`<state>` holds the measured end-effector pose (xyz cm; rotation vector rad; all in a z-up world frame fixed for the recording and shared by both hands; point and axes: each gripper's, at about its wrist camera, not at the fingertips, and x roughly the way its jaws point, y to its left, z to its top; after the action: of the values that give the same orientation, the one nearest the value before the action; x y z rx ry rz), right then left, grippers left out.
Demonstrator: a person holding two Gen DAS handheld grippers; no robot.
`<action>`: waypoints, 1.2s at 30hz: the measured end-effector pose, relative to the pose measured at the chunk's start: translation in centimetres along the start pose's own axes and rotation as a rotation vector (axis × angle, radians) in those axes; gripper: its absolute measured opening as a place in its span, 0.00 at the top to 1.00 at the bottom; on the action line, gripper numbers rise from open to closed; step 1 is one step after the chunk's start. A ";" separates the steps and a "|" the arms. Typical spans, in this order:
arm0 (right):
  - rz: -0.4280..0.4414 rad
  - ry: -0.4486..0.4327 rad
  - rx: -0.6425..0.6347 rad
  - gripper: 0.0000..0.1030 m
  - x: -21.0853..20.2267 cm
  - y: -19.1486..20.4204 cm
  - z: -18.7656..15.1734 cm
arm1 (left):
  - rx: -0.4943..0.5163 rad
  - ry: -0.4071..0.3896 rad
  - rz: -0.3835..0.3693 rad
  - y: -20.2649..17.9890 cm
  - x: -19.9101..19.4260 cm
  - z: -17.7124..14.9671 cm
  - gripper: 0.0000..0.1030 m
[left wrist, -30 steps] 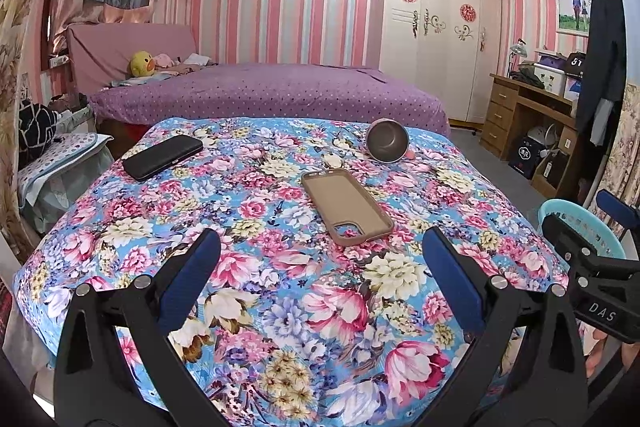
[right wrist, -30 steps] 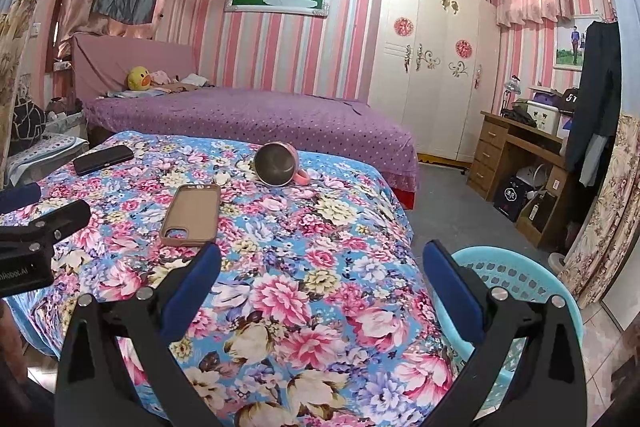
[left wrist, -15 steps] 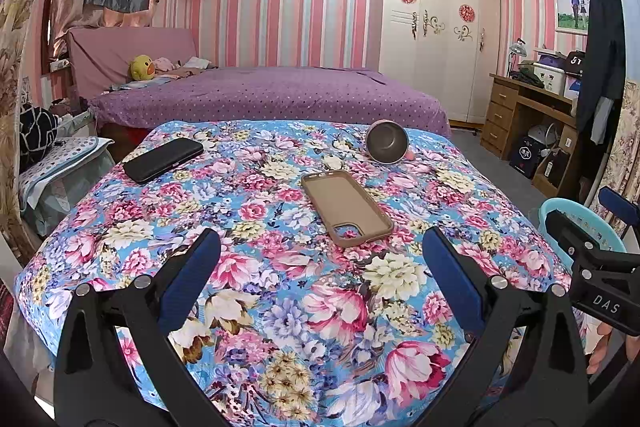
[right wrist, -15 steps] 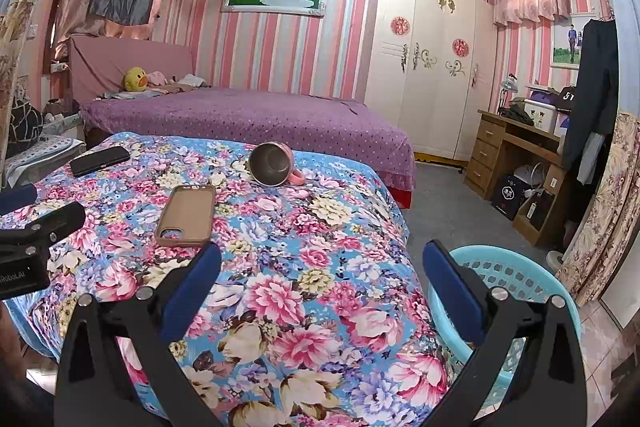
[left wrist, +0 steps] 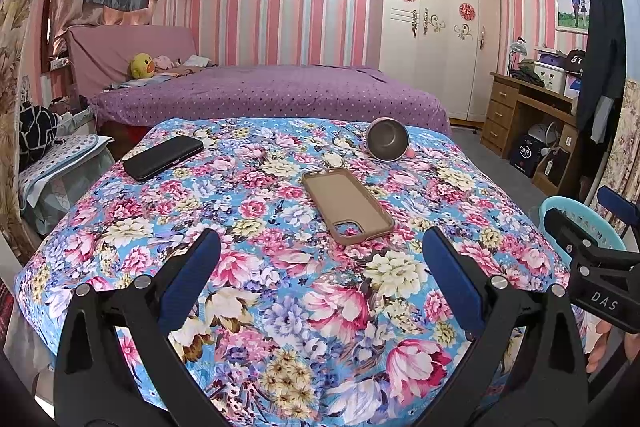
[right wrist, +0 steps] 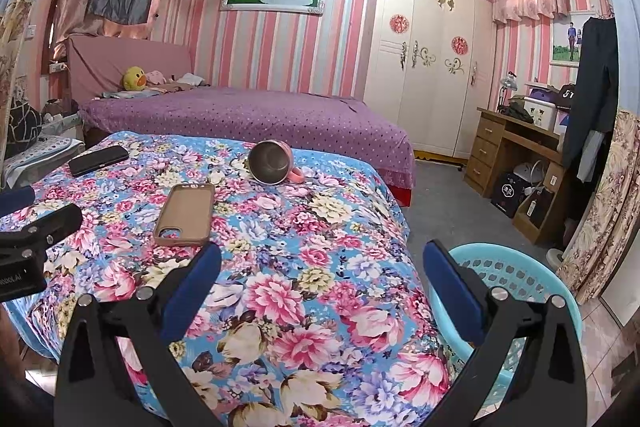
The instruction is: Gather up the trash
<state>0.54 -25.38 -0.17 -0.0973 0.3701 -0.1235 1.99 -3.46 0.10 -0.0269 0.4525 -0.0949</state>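
Note:
A table with a floral cloth (left wrist: 280, 291) holds a tan phone case (left wrist: 346, 205), a black phone (left wrist: 163, 157) and a pink mug (left wrist: 387, 145) lying on its side. A small white scrap (left wrist: 332, 159) lies between mug and case. A light blue basket (right wrist: 516, 279) stands on the floor at the table's right. My left gripper (left wrist: 320, 267) is open and empty over the near table edge. My right gripper (right wrist: 320, 267) is open and empty over the table's right corner, beside the basket. Case (right wrist: 186, 214), phone (right wrist: 99, 160) and mug (right wrist: 270, 163) show in the right wrist view too.
A purple bed (left wrist: 272, 95) lies behind the table. A wooden desk (right wrist: 516, 155) and white wardrobe (right wrist: 428, 67) stand at the right. The right gripper's body (left wrist: 600, 267) shows at the left view's right edge, in front of the basket rim (left wrist: 560, 205).
Both grippers have drifted slightly; the right wrist view has tilted up a little, showing more ceiling. Nothing on the table has moved. Both grippers stay open.

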 end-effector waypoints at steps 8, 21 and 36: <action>0.002 -0.002 0.003 0.04 0.1 0.1 0.0 | 0.000 0.000 0.001 0.1 0.0 0.0 0.05; 0.000 -0.001 0.005 0.04 0.2 0.1 0.1 | -0.001 0.001 0.002 0.0 0.1 -0.1 0.05; -0.001 -0.004 0.009 0.04 0.3 0.0 0.0 | -0.006 -0.005 0.004 0.1 0.0 0.0 0.05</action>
<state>0.79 -25.42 -0.29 -0.0889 0.3657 -0.1260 1.98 -3.39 0.07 -0.0319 0.4479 -0.0900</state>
